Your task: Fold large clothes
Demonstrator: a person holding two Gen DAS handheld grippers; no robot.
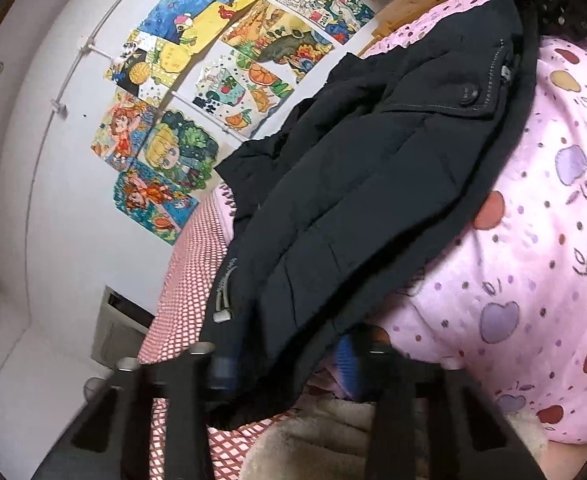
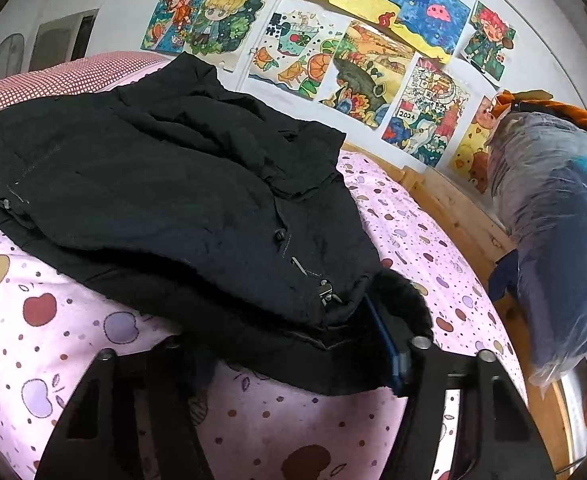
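Note:
A large black padded jacket point(image 1: 373, 184) lies folded over on a pink fruit-print bedspread point(image 1: 533, 240). In the left wrist view my left gripper point(image 1: 289, 364) stands at the jacket's lower hem, its blue-padded fingers point(image 1: 347, 360) on either side of the fabric edge. In the right wrist view the same jacket point(image 2: 165, 184) spreads across the bedspread point(image 2: 45, 320). My right gripper point(image 2: 293, 360) is at the jacket's near corner, close to a metal zipper pull point(image 2: 327, 294), with its blue pad point(image 2: 389, 344) against the cloth. The jaws stand wide, with fabric between them.
Children's drawings point(image 2: 353, 48) cover the white wall behind the bed. A wooden bed frame point(image 2: 453, 208) runs along the right. A plastic-wrapped bundle point(image 2: 553, 220) stands at the right. A red checked pillow point(image 1: 189, 280) lies beyond the jacket. A cream fleece point(image 1: 333, 436) lies near the left gripper.

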